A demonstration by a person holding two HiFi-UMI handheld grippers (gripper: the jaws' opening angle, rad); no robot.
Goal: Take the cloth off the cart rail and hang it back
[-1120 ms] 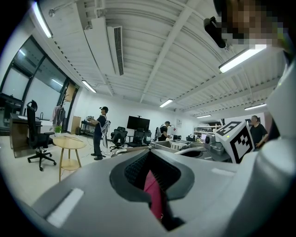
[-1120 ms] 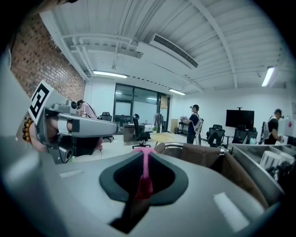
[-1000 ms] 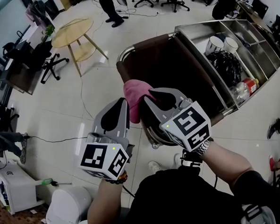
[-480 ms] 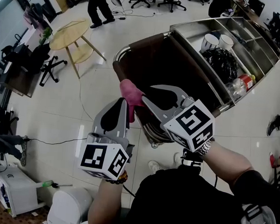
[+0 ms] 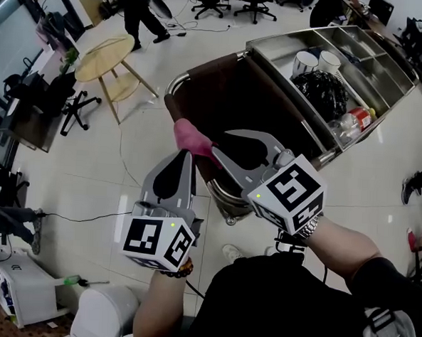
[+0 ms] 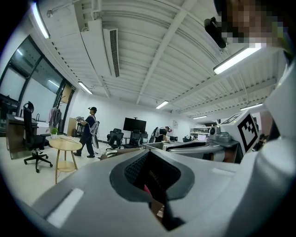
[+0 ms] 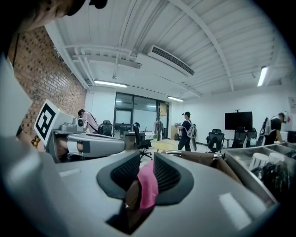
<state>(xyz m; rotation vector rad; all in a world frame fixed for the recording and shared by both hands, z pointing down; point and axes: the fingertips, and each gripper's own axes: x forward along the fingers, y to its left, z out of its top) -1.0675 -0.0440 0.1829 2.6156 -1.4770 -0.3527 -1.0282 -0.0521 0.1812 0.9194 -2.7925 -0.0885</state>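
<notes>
In the head view a pink cloth [image 5: 190,136] lies bunched over the chrome rail [image 5: 169,97] of the brown cart [image 5: 258,103]. Its near end is drawn up to my right gripper [image 5: 216,150]. The right gripper view shows the pink cloth [image 7: 149,185] pinched between the pads of that gripper [image 7: 147,178]. Those jaws have just been closing a little on the cloth. My left gripper [image 5: 187,157] hangs beside the cloth on its left, jaws together. In the left gripper view only a pink sliver shows past the gripper [image 6: 150,185].
Behind the brown part, the cart's steel tray [image 5: 388,68] holds two cups [image 5: 317,62], a black bag [image 5: 322,93] and bottles [image 5: 353,121]. On the floor stand a round wooden table [image 5: 108,51], an office chair [image 5: 66,91] and a white bin [image 5: 106,311]. A person [image 5: 135,6] walks far off.
The cloth hung broad over the rail a second ago. It is now drawn up and narrower in the right gripper, which has risen. The left gripper has shifted slightly forward.
</notes>
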